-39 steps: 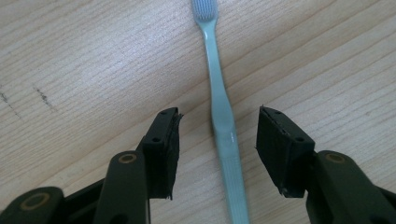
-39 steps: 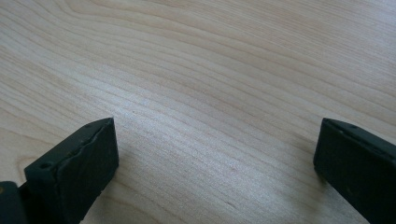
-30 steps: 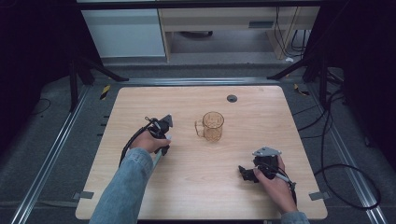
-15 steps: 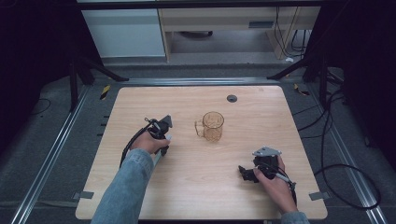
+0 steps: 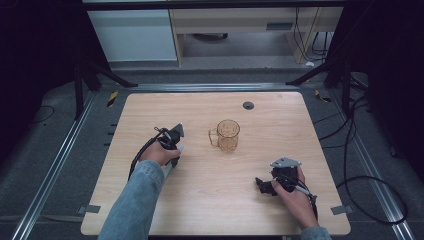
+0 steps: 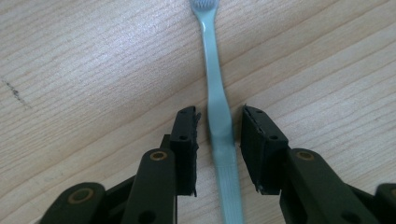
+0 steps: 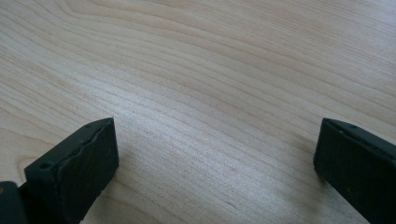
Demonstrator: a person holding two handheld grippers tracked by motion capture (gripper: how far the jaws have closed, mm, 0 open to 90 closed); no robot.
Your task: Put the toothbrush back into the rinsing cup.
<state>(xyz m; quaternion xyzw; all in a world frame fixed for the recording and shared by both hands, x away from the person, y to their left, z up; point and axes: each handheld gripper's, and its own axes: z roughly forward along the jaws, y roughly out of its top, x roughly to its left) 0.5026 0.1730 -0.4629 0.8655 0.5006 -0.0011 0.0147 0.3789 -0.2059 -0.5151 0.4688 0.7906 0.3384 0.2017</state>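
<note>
On the tabletop [image 5: 210,200] the left hand-held gripper [image 5: 172,137] sits over the left half, and the right hand-held gripper [image 5: 264,186] sits nearer the front right corner, well apart from it. A mug [image 5: 228,135] stands upright between them, just to the right of the left hand-held gripper and beyond and to the left of the right one, its handle turned toward the left one. A toothbrush [image 6: 218,112] lies flat on the tabletop between the left hand-held gripper's jaws, running away from them; whether the jaws touch it seems doubtful. A small round fitting [image 5: 248,105] lies behind the mug, near the far edge.
</note>
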